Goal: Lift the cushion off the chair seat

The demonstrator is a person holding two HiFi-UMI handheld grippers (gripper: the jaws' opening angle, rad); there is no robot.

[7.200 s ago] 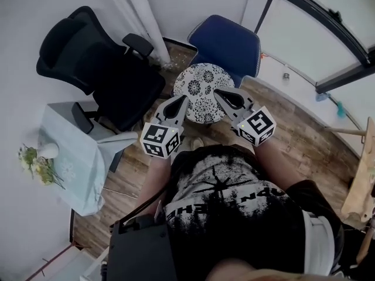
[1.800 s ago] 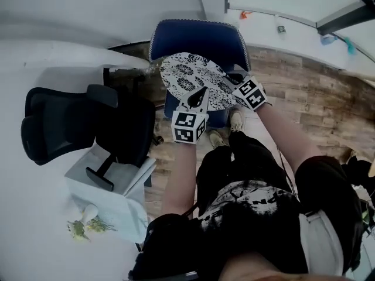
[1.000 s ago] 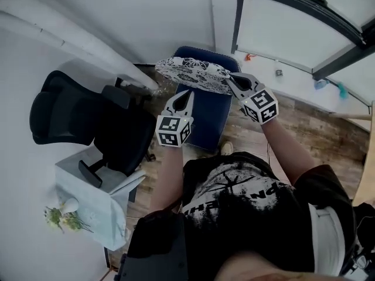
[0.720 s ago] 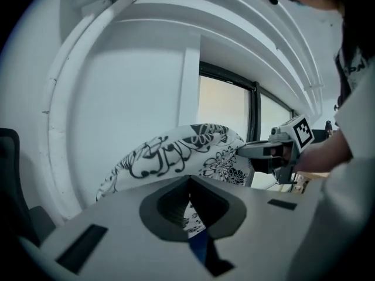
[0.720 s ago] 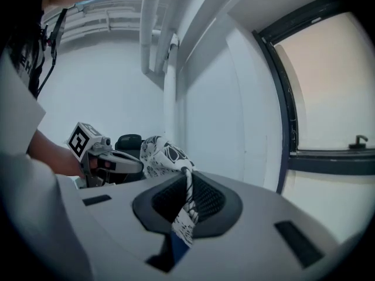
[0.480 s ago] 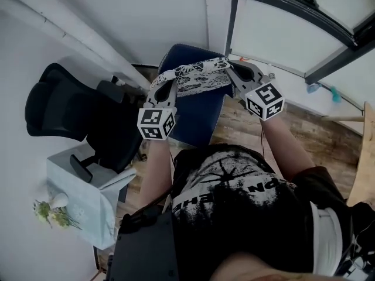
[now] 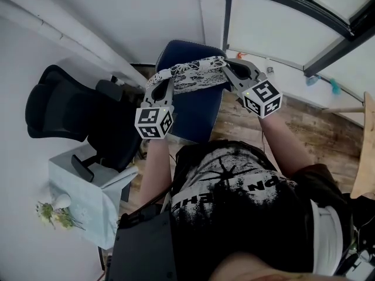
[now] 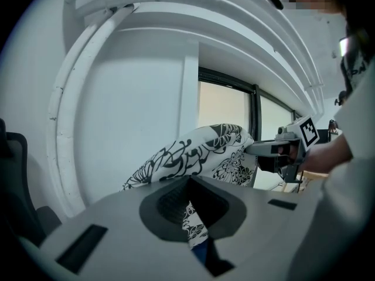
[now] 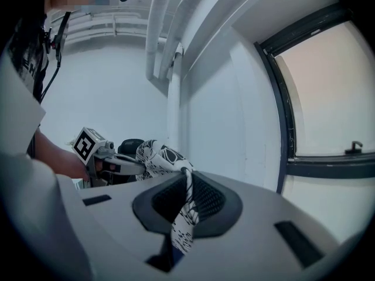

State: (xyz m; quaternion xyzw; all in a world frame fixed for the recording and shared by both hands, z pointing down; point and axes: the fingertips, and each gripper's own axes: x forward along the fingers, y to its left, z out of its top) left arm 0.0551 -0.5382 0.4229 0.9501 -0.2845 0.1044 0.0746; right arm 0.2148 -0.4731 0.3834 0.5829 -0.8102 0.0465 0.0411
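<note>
Cushion (image 7: 193, 75) cloth is white, printed all over with black flowers and leaves. The cushion is held up in the air above the blue chair (image 7: 196, 110), clear of its seat. In the head view it shows nearly edge-on, as a soft, slightly sagging band strung between the two grippers.

The left gripper (image 7: 160, 82) is clamped on the rim at the person's left. In its own view a fold of the printed cloth runs down between the closed ribbed pads, and the puffed body of the cushion bulges beyond them.

The right gripper (image 7: 226, 67) is clenched on the opposite rim. There too a pinched strip of patterned fabric is trapped between the pads. Each gripper view shows the other gripper at the far side of the cushion.

A black office chair (image 7: 64, 107) stands to the left of the blue one, by the white wall.
</note>
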